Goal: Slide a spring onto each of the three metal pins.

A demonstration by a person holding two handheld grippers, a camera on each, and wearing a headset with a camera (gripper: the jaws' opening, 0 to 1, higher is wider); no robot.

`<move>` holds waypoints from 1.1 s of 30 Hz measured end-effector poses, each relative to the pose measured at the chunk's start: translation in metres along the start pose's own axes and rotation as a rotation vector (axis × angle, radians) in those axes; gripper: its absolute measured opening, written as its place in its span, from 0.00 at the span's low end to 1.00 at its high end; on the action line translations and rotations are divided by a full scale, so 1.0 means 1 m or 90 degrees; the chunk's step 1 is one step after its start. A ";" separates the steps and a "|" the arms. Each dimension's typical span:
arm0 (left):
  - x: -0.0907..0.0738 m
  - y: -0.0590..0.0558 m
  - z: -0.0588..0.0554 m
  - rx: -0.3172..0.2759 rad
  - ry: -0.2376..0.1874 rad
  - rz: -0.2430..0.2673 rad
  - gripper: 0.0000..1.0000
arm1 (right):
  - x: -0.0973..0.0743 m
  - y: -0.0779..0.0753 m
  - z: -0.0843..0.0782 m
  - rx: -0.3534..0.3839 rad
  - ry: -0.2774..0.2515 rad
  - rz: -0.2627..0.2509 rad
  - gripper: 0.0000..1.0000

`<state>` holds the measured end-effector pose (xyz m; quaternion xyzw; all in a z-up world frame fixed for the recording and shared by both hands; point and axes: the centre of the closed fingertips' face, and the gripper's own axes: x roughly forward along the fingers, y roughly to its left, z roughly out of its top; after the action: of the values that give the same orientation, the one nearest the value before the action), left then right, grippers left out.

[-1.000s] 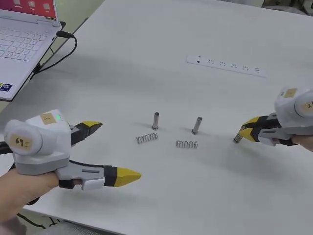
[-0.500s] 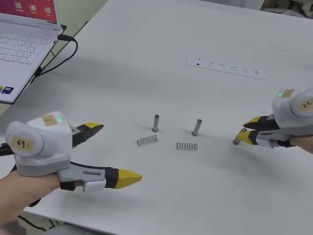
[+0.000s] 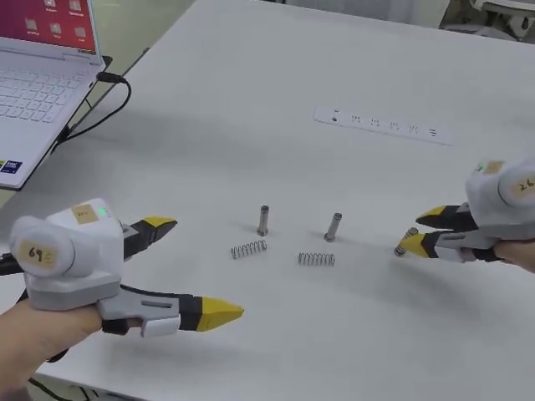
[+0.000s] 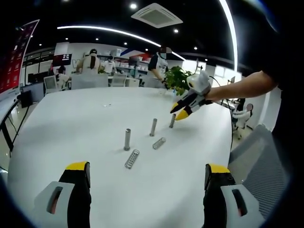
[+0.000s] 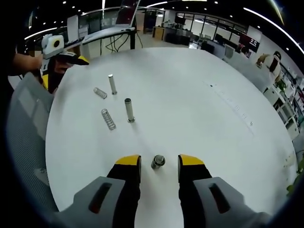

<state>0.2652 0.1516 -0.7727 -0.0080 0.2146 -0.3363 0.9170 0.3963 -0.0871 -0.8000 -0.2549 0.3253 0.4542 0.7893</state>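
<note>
Two bare metal pins [image 3: 263, 220] [image 3: 333, 226] stand upright mid-table, each with a loose spring [image 3: 248, 249] [image 3: 316, 259] lying just in front of it. A third pin [image 3: 405, 242] stands to the right and seems to have a coil around it. My right gripper [image 3: 420, 231] is open, its yellow tips on either side of that pin [image 5: 157, 162] without touching it. My left gripper [image 3: 191, 267] hovers wide open at the near left, holding nothing. In the left gripper view the nearest pin [image 4: 127, 139] and spring [image 4: 132, 158] lie ahead of the jaws.
A laptop [image 3: 42, 67] with a black cable [image 3: 109, 88] sits at the far left. A white power strip [image 3: 383, 126] lies behind the pins. The table's near edge runs just under my left gripper.
The right gripper's jaws have parted around the third pin and lowered slightly. The left gripper has barely moved. The head camera has tilted a little.
</note>
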 end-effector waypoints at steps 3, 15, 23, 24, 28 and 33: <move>-0.001 0.000 0.000 0.001 0.001 0.000 0.98 | -0.001 0.002 -0.001 0.012 -0.004 0.000 0.32; -0.001 -0.001 0.002 0.005 -0.001 -0.001 0.98 | -0.008 0.011 -0.012 0.042 -0.009 0.001 0.42; 0.000 -0.005 0.003 0.006 -0.001 -0.004 0.98 | -0.009 0.023 -0.025 0.091 -0.008 0.003 0.51; 0.000 -0.005 0.003 0.007 0.000 -0.004 0.98 | -0.009 0.025 -0.027 0.093 -0.005 0.005 0.51; 0.000 -0.005 0.003 0.005 -0.001 -0.003 0.98 | -0.011 0.033 -0.030 0.099 -0.007 0.009 0.52; 0.001 -0.005 0.003 0.005 -0.001 -0.004 0.98 | -0.016 0.045 -0.032 0.100 -0.010 0.018 0.51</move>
<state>0.2637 0.1465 -0.7693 -0.0051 0.2122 -0.3400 0.9161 0.3418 -0.0975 -0.8137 -0.1842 0.3571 0.4403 0.8030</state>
